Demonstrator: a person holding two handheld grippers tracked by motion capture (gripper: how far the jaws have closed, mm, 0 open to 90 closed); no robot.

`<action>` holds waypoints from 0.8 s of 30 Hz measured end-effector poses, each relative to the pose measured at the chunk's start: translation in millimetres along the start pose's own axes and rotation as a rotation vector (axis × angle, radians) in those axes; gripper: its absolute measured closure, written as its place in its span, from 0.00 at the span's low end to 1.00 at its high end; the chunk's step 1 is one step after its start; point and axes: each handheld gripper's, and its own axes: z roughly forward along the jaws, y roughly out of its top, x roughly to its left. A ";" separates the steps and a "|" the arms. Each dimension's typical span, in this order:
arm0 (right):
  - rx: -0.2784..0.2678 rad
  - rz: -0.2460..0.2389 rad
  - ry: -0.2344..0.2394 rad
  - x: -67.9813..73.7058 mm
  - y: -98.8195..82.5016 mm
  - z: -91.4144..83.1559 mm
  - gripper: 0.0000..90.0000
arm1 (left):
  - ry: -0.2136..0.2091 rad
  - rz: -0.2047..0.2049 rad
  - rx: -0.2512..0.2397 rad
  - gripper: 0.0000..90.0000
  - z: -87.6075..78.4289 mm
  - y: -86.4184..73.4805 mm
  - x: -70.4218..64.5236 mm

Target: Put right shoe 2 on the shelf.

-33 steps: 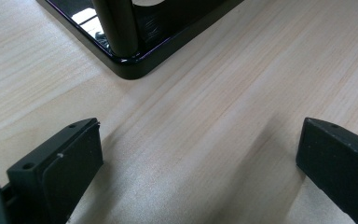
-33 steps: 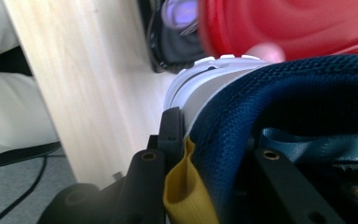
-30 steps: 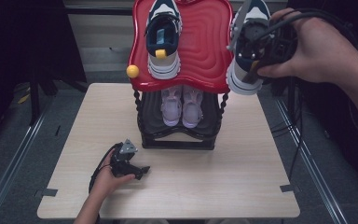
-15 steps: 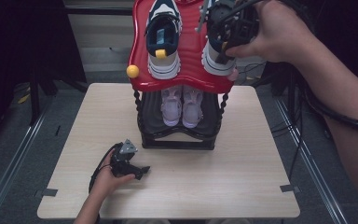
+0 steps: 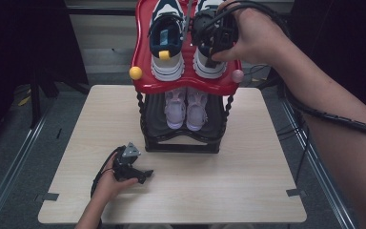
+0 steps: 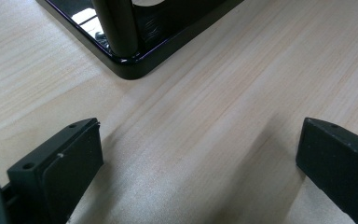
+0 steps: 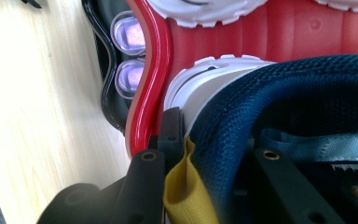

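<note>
From the high view, my right gripper (image 5: 215, 40) is up at about 1 o'clock, over the red top shelf (image 5: 145, 71) of the shoe rack (image 5: 181, 143). Its jaws are nearly closed on the heel collar of the right sneaker (image 5: 208, 67), which sits on the shelf just beside the left sneaker (image 5: 167, 45), both with heels toward me. On the black lower shelf, a pair of pale lilac shoes (image 5: 186, 107) stands side by side. The rack is at the far middle of the table (image 5: 248, 191). My left gripper (image 5: 132, 169) rests on the table at about 7 o'clock, near the rack's front left corner.

In the left gripper view, the two jaws stand wide apart with bare table (image 6: 205, 130) between them and nothing held. The rack's black base corner and post (image 6: 121, 46) lie at 11 o'clock, apart from the jaws.

In the right gripper view, the jaws pinch the sneaker's (image 7: 284, 107) navy collar, one outside the heel and one inside the shoe, with its yellow pull tab (image 7: 182, 186) against the outer jaw. The red shelf (image 7: 149, 84) edge runs at 11 o'clock, and the lilac shoes' toes (image 7: 128, 56) show beyond it.
</note>
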 end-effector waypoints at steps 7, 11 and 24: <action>-0.007 -0.014 -0.004 -4.2 8.0 4.3 0.82 | -0.001 -0.001 0.001 0.00 0.0 0.0 0.0; 0.006 -0.025 -0.002 -5.8 11.0 8.2 0.82 | -0.001 -0.001 0.001 0.00 0.0 0.0 0.0; 0.011 -0.037 0.010 -10.5 14.0 14.7 0.80 | -0.002 -0.001 0.001 0.00 0.0 0.0 0.1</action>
